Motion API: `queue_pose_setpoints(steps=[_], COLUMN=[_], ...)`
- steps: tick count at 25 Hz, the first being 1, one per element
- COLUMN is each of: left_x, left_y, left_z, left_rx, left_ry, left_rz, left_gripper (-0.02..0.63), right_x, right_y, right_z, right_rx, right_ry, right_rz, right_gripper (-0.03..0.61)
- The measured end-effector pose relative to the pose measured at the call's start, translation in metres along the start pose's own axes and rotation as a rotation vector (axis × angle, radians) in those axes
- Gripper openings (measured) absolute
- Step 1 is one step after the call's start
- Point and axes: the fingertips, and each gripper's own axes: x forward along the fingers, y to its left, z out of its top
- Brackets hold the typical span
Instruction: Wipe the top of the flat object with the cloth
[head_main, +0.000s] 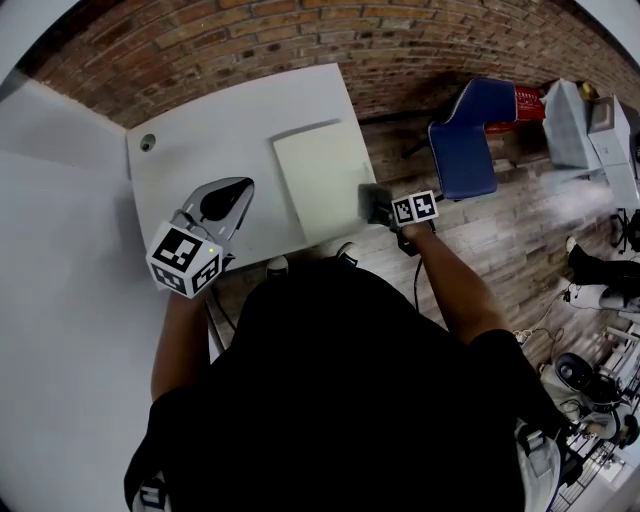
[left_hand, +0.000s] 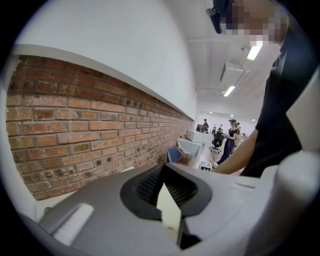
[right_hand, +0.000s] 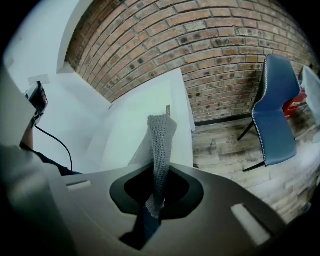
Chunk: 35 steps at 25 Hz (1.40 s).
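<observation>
A person stands at a white table (head_main: 200, 140) set against a brick wall (head_main: 300, 40), a gripper in each hand; at left, the left gripper (head_main: 243, 188) hovers above bare tabletop, pointed toward the wall, its jaws drawn together with nothing gripped, clear of the work; just right of it a pale, flat board (head_main: 318, 180) lies square on the table, reaching almost to the table's right edge, its top bare; at the board's near right edge the right gripper (head_main: 380, 205) has its jaws clamped on a grey knitted cloth (right_hand: 161, 145), which juts out ahead of the jaws as a narrow folded strip over the board; whether the cloth already touches the surface cannot be told; to the far right a blue chair (head_main: 470, 140) stands on the wooden floor. The step in hand looks like the approach to the wipe, with the cloth secured and poised at the board's edge; the next move likely calls for pressing the cloth down on the top and sweeping it leftward across the board, firmly enough to wipe without shifting it.
</observation>
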Motion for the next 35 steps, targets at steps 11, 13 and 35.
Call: queue_pose_setpoints(steps=[11, 13, 35], left_x=[0.001, 0.001, 0.003], left_y=[0.005, 0.007, 0.009], left_z=[0.006, 0.009, 0.031], left_rx=[0.012, 0.018, 0.068], left_ry=[-0.011, -0.016, -0.037], left_rz=[-0.001, 0.0, -0.051], left_gripper=[0.002, 0.002, 0.002], right_x=[-0.025, -0.036, -0.153], right_y=[0.011, 0.018, 0.089], right_z=[0.022, 0.032, 0.099], right_rx=[0.022, 0.018, -0.028], right_ry=[-0.117, -0.162, -0.54], right_rz=[0.03, 0.04, 0.087], right_gripper=[0.011, 0.011, 0.011])
